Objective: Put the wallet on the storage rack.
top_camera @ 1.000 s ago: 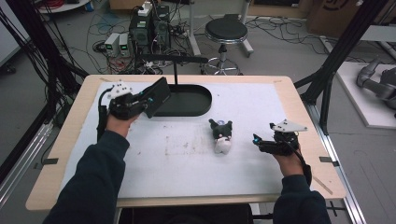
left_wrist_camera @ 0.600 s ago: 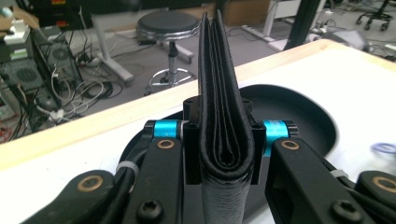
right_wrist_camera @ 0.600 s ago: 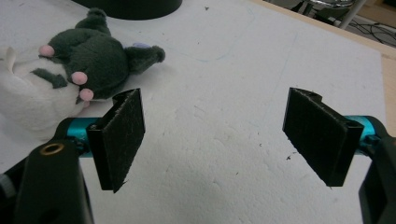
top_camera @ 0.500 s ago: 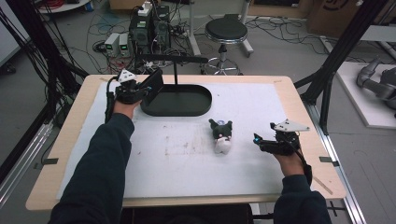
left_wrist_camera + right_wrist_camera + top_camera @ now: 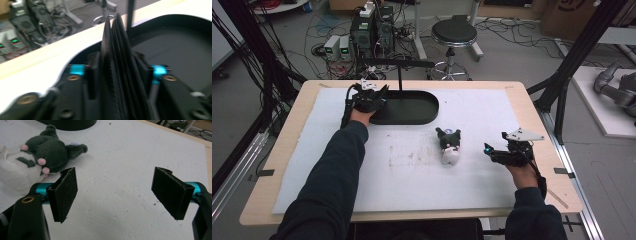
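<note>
**Item: black wallet** (image 5: pixel 117 75). Folded, with textured leaves fanned slightly. It stands on edge between the jaws of the left gripper (image 5: pixel 376 96), above the left end of the black oval tray (image 5: pixel 180 50). Whether its lower edge rests on the tray floor cannot be told.

**Left gripper.** Held at the far left of the table, over the near left rim of the tray. The jaws have just been opening and now stand about half apart. The pads sit on either side of the wallet without pinching it. The left gripper view is blurred.

**Tray.** Shallow and dark, lying on the far part of the white mat (image 5: pixel 412 175). A thin black post with a cross arm (image 5: pixel 399 80) rises at its far edge.

**Stuffed toy** (image 5: pixel 449 145). Dark grey head with pink spots and a white body, lying on its side on the mat. It is near the tray's right end but apart from it.

**Right gripper** (image 5: pixel 115 192). Low over the mat, right of the toy and near it. The jaws are wide apart with bare mat between them. The left pad is just short of the toy's head.

**Table** (image 5: pixel 287 150). Pale wood rim around the mat.

**Beyond the table.** A round black stool (image 5: pixel 454 32), computer boxes (image 5: pixel 372 30) and loose cables on the floor.
</note>
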Demonstrator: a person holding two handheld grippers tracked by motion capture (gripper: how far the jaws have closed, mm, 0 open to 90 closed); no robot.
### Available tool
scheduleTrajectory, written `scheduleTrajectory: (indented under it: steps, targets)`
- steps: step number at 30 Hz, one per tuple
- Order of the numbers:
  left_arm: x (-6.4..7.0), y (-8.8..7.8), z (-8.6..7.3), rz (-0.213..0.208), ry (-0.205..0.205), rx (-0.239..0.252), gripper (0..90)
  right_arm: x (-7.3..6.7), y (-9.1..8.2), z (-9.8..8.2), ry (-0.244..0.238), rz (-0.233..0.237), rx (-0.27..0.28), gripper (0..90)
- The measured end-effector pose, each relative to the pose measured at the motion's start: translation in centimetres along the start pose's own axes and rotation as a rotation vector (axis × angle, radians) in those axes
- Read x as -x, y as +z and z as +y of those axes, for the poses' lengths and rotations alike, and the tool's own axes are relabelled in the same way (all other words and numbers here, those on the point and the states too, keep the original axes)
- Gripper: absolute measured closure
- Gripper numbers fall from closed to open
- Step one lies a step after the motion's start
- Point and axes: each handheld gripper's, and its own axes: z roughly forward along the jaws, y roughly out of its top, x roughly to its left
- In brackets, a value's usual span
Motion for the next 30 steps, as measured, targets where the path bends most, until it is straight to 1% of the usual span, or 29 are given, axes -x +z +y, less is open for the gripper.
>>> scheduleTrajectory:
  steps: [3, 5, 7, 8, 10, 11, 12, 13, 14, 15, 16, 17, 18, 20, 21, 23, 27, 28, 30]
  targets:
    - [0.7, 0.0, 0.2, -0.033, -0.001, -0.005, 49.4, -0.1, -0.1, 0.0, 0.0, -0.001, 0.0, 21.3]
    - [0.8, -0.2, 0.3, -0.041, 0.001, -0.005, 49.5, -0.1, -0.1, 0.0, -0.003, -0.001, -0.001, 21.3]
    - [0.9, -0.5, 0.4, -0.05, -0.012, 0.0, 49.8, -0.1, -0.2, 0.0, -0.005, 0.0, 0.003, 21.3]
    - [0.8, -0.6, 0.5, -0.056, -0.006, -0.01, 51.9, -0.1, -0.2, 0.0, -0.004, -0.001, 0.004, 21.3]
    - [1.0, -0.9, 0.6, -0.075, 0.003, -0.023, 61.2, -0.1, -0.3, 0.0, -0.005, -0.003, -0.001, 21.3]
    - [1.1, -0.9, 0.6, -0.081, 0.021, -0.034, 67.5, -0.1, -0.3, 0.0, -0.006, -0.003, 0.001, 21.3]
    - [1.2, -0.9, 0.6, -0.08, 0.037, -0.039, 70.9, -0.1, -0.3, 0.0, -0.007, -0.004, 0.002, 21.3]
    - [1.4, -0.9, 0.6, -0.076, 0.055, -0.045, 72.2, 0.0, -0.3, 0.0, -0.006, -0.004, 0.001, 21.3]
    - [1.6, -1.0, 0.7, -0.05, 0.077, -0.041, 73.5, 0.0, -0.3, 0.0, -0.005, -0.004, -0.001, 21.3]
    - [1.8, -1.0, 0.8, -0.008, 0.112, -0.03, 75.2, 0.0, -0.3, 0.0, -0.005, -0.004, -0.001, 21.3]
    - [1.9, -1.0, 0.8, 0.004, 0.122, -0.025, 76.3, 0.0, -0.3, 0.0, -0.007, -0.003, 0.001, 21.3]
    - [1.9, -0.9, 0.8, 0.028, 0.137, -0.014, 76.5, 0.0, -0.3, 0.0, -0.007, -0.003, 0.001, 21.3]
    - [1.9, -0.8, 0.8, 0.044, 0.136, -0.006, 76.6, -0.1, -0.3, 0.0, -0.005, -0.002, 0.0, 21.3]
    - [1.8, -0.5, 0.8, 0.071, 0.104, 0.008, 75.8, -0.1, -0.2, 0.0, -0.006, -0.001, 0.0, 21.3]
    - [1.8, -0.4, 0.8, 0.072, 0.092, 0.009, 75.6, -0.1, -0.2, 0.0, -0.006, -0.001, -0.001, 21.3]
    - [1.7, -0.1, 1.0, 0.079, 0.084, 0.008, 75.3, -0.1, -0.2, 0.0, -0.004, -0.001, -0.001, 21.3]
    - [1.4, 0.8, 1.0, 0.054, 0.051, 0.002, 72.7, 0.0, -0.1, -0.1, -0.006, 0.0, -0.005, 21.3]
    - [1.4, 0.9, 0.9, 0.044, 0.032, 0.002, 71.9, 0.0, -0.1, -0.1, -0.004, 0.0, -0.005, 21.3]
    - [1.2, 1.3, 0.7, 0.0, -0.031, -0.004, 66.3, 0.0, -0.1, -0.1, -0.004, -0.001, -0.004, 21.3]
